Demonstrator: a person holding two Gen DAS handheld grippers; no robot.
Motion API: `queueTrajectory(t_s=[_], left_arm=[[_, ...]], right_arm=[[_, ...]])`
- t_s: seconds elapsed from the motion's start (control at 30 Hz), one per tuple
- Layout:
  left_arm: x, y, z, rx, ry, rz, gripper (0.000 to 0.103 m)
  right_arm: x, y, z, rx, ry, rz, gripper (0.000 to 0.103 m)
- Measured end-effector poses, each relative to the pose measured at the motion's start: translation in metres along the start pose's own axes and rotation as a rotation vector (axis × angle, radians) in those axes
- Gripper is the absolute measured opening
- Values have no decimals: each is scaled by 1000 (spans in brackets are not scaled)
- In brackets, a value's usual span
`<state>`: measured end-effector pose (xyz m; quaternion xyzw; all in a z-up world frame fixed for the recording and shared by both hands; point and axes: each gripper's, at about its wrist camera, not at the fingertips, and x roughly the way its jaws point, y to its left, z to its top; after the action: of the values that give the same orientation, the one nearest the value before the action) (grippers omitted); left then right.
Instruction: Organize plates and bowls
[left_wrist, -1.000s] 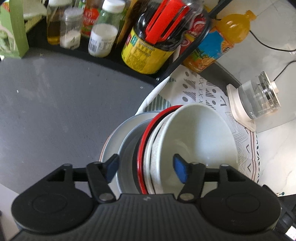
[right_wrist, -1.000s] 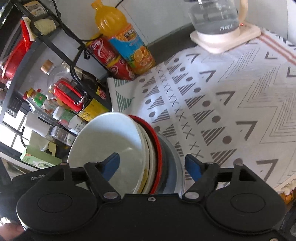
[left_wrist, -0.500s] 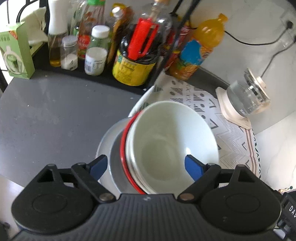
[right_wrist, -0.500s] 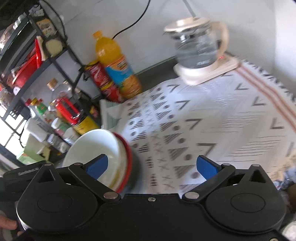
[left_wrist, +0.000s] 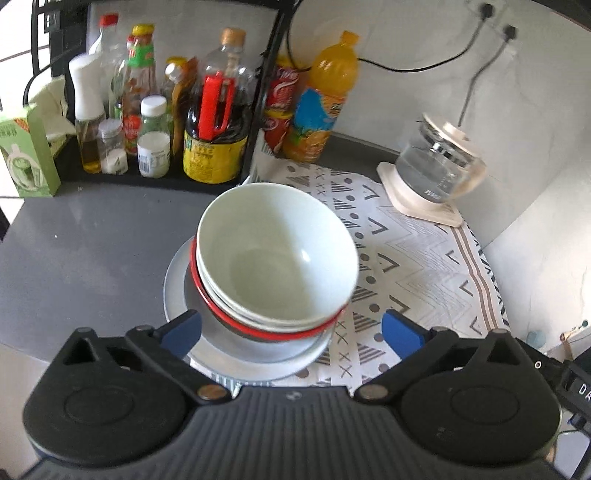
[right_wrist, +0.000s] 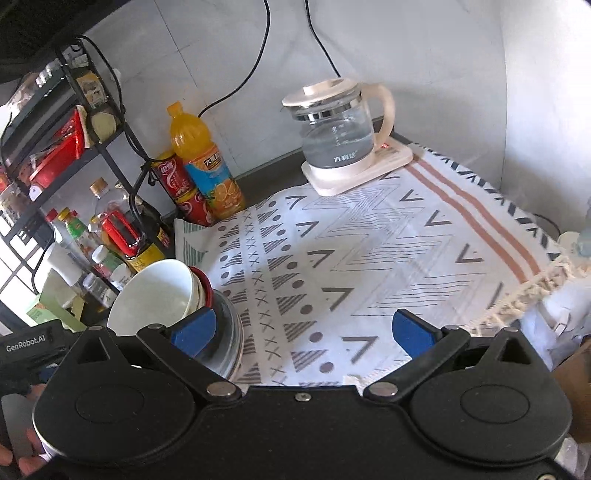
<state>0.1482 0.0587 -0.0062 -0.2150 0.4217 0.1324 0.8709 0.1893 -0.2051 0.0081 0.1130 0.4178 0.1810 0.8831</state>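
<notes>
A stack of dishes stands at the left edge of the patterned cloth (left_wrist: 413, 258): a white bowl (left_wrist: 277, 251) on top, nested in another white bowl and a red-rimmed bowl (left_wrist: 266, 332), all on a pale grey plate (left_wrist: 177, 280). The stack also shows in the right wrist view (right_wrist: 155, 295). My left gripper (left_wrist: 291, 332) is open and empty, just in front of and above the stack. My right gripper (right_wrist: 303, 332) is open and empty, to the right of the stack, over the cloth.
A black rack with sauce bottles (left_wrist: 214, 122) stands behind the stack. An orange juice bottle (left_wrist: 325, 99) and red cans (right_wrist: 184, 188) stand by the wall. A glass kettle (right_wrist: 340, 136) sits on its base at the back. A green box (left_wrist: 26, 155) stands far left.
Both grippers have opened wider and pulled back and up from the bowl stack. The stack now stands free and farther away in both views.
</notes>
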Motion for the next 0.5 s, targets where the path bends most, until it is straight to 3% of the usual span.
queueTrajectory(t_s=[0.5], left_arm=[[-60,-17,-56,17,-87,-4,103]], right_arm=[[-61,-16,-31,-82,-82,14,103]])
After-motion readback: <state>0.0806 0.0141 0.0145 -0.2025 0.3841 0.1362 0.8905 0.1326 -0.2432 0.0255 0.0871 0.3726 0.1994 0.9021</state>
